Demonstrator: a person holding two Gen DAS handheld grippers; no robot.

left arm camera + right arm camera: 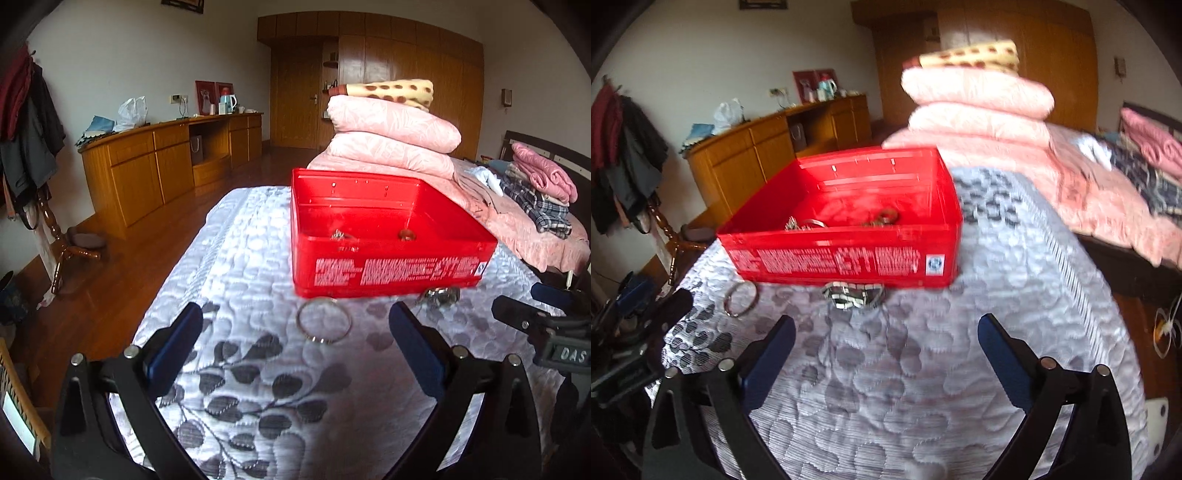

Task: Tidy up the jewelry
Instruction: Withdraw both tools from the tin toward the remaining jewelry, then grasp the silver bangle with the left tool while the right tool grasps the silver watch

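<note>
Left gripper (295, 325): jaws spread wide, empty. Thin silver metal bangle (324, 322) flat on quilt just ahead between fingertips, short of red rectangular tin box (388, 236).

Right gripper (886, 332): also spread, empty. Silver linked bracelet (854, 293) ahead, slightly left, touching tin's near wall.

Judgement: next, pinch bangle rim. Come low, close slowly; thin ring likely slips on grey-white leaf-patterned quilt (258, 387). Lift over wall, drop beside pieces inside.
</note>
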